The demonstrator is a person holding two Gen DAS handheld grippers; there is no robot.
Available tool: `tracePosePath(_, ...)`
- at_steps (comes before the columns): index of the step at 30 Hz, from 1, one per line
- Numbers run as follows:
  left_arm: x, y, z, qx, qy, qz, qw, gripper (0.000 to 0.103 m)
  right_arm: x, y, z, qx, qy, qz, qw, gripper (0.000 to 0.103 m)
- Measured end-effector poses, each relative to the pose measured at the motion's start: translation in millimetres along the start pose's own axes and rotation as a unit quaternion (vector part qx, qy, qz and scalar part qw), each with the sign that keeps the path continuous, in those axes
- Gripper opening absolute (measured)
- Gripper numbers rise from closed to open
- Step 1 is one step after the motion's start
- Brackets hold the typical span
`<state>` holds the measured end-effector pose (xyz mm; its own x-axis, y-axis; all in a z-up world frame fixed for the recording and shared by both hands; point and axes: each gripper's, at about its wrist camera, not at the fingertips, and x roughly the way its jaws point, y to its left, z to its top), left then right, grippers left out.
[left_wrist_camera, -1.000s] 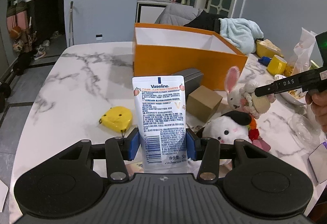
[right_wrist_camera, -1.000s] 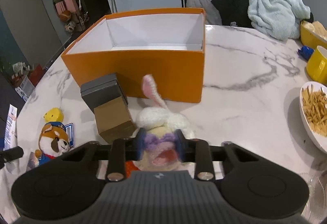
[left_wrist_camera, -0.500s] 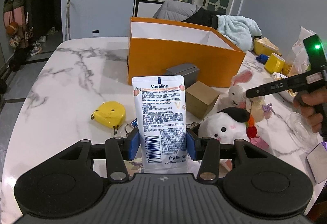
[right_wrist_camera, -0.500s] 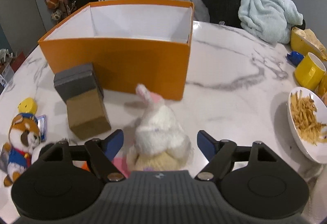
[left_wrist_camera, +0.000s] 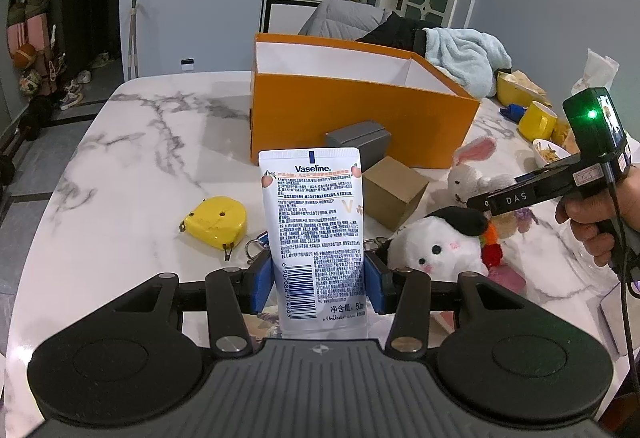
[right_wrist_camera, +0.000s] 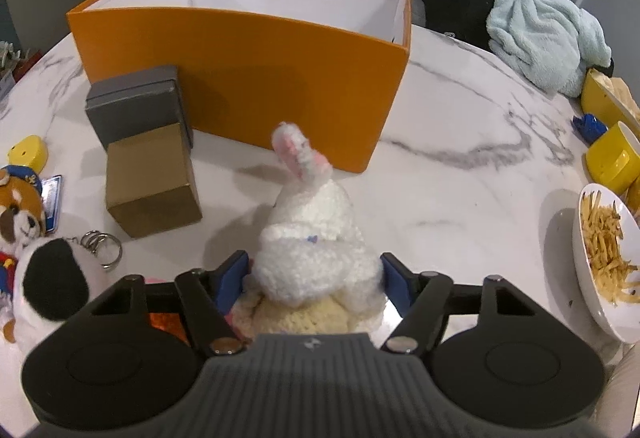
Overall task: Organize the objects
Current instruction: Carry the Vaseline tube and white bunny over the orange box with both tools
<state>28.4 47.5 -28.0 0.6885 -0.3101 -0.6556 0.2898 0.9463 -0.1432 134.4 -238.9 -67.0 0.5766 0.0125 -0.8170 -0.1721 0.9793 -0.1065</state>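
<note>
My left gripper (left_wrist_camera: 318, 280) is shut on a white Vaseline tube (left_wrist_camera: 314, 222) and holds it upright above the marble table (left_wrist_camera: 132, 166). My right gripper (right_wrist_camera: 314, 278) has its jaws around a white knitted rabbit (right_wrist_camera: 316, 242) that lies on the table; the blue pads sit at its sides, and I cannot tell whether they press it. The rabbit also shows in the left wrist view (left_wrist_camera: 468, 174). An open orange box (left_wrist_camera: 352, 106) with a white inside stands behind, also in the right wrist view (right_wrist_camera: 244, 38).
In front of the box are a grey box (right_wrist_camera: 136, 102) and a brown cardboard box (right_wrist_camera: 150, 182). A yellow tape measure (left_wrist_camera: 214, 222), a white plush with a black ear (left_wrist_camera: 436, 242), a fox plush (right_wrist_camera: 18, 210), a key ring (right_wrist_camera: 100, 242), a bowl of fries (right_wrist_camera: 600, 234) and a yellow cup (right_wrist_camera: 612, 158) lie around.
My right gripper let go of the rabbit, opened wide, and now has its jaws closing in around the rabbit again. My left gripper drew back a little with the tube.
</note>
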Motion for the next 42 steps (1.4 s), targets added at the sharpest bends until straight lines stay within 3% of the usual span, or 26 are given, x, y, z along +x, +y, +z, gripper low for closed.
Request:
tracePosePath(8,-12,-7,8,0.006,-0.014,0.004,0.9999,0.054,-26,-12,-1,0.031,-0.015,0.026,0.999,0.060)
tracePosePath(17,-21,-24,12,0.022,-0.019,0.003,0.9996,0.054,-41,-22,-2,0.049,-0.012,0.040,0.998,0.058)
tracePosePath(35,-13,-40,44,0.032,-0.026,-0.028,0.9988,0.054,-102,-41,17,0.104,-0.094,0.093,0.986,0.057)
tracePosePath(42,1,-42,86,0.033,-0.025,-0.050,0.9979,0.054,-120,-45,45,0.107,-0.133,0.099,0.980,0.057)
